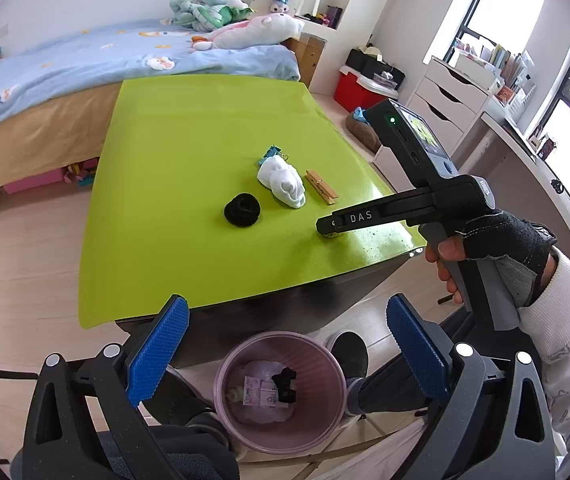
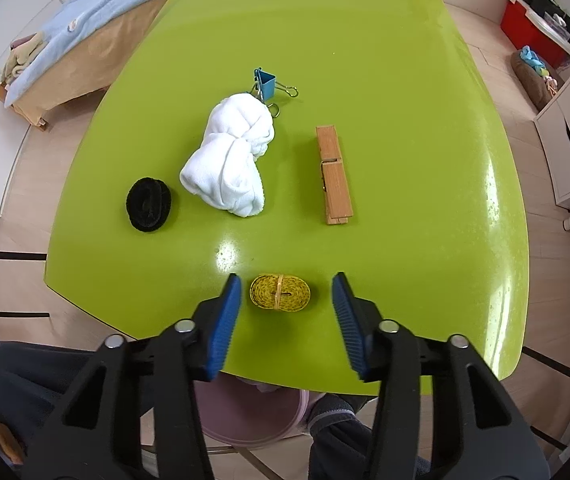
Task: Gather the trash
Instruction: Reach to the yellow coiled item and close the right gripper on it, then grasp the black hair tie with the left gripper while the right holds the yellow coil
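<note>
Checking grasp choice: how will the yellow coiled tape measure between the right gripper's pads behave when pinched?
The tape measure is probably light and soft. Its rubber band likely keeps the coil together. Lying flat on the green table, it shouldn't roll.

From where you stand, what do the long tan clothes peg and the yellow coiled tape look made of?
The long tan clothes peg looks like smooth unpainted wood: grain lines show. The yellow coiled tape seems soft, flexible vinyl or cloth, wound flat and banded; which one is unclear.
</note>
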The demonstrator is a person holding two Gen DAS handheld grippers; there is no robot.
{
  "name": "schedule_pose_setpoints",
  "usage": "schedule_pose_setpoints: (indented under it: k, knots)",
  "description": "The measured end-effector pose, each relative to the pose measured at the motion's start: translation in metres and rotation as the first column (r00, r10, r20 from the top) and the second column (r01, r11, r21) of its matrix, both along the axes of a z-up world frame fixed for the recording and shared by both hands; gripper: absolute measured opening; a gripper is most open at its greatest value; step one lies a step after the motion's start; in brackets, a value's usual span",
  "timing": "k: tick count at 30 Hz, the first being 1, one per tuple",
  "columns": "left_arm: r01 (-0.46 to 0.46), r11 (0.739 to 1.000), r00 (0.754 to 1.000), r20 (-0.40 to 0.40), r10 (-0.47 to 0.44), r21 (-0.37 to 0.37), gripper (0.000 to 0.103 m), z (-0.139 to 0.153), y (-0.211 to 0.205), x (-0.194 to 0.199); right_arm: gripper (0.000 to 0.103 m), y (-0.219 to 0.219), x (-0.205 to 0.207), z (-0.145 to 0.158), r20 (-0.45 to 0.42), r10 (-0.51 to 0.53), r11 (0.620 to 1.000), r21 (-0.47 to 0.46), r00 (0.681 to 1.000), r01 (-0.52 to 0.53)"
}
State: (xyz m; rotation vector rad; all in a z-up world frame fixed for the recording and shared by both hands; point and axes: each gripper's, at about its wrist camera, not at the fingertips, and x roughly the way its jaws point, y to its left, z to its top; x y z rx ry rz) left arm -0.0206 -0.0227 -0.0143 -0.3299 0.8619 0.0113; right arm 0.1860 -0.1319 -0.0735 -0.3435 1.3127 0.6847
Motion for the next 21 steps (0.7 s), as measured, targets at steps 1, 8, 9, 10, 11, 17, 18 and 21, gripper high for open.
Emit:
schedule_pose_setpoints:
  k: [1,8,9,10,11,17,18,21]
  knots:
    - [0.001,1.0,1.0,0.0,-0.001,0.0,0.095,0.0,0.0,0.0,0.036,0.0,-0.001,0.0,0.0,0.002,1.0,-0.001,1.0,-0.002]
    - [-0.001,1.0,1.0,-0.003,0.001,0.002,0.095,0.0,0.0,0.001,0.029,-0.001,0.001,0.0,0.0,0.008,1.0,0.017,1.0,-0.008]
    - [0.001,1.0,1.0,-0.006,-0.001,0.003,0.095,0.001,-0.001,0.002,0.029,-0.001,0.001,0.001,0.001,0.007,1.0,0.022,1.0,-0.007]
    - [0.004,1.0,1.0,-0.008,-0.004,0.003,0.095,0.001,-0.002,0.003,0.029,-0.001,0.001,0.002,0.001,0.006,1.0,0.028,1.0,-0.006]
    - [0.007,1.0,1.0,-0.01,-0.007,0.005,0.095,0.002,-0.002,0.005,0.029,-0.003,0.001,0.004,0.002,0.006,0.999,0.038,1.0,-0.006]
    - [0.012,1.0,1.0,-0.003,-0.012,0.023,0.095,0.008,0.0,0.022,0.029,-0.015,-0.004,0.018,0.015,0.007,0.996,0.085,1.0,-0.008]
    - [0.013,0.999,1.0,-0.003,-0.013,0.032,0.095,0.008,0.002,0.026,0.029,-0.016,-0.005,0.02,0.018,0.008,0.996,0.092,1.0,-0.009]
    - [0.007,0.999,1.0,-0.011,-0.006,0.054,0.095,0.009,0.008,0.041,0.029,-0.022,-0.008,0.027,0.029,0.006,0.994,0.111,1.0,-0.009]
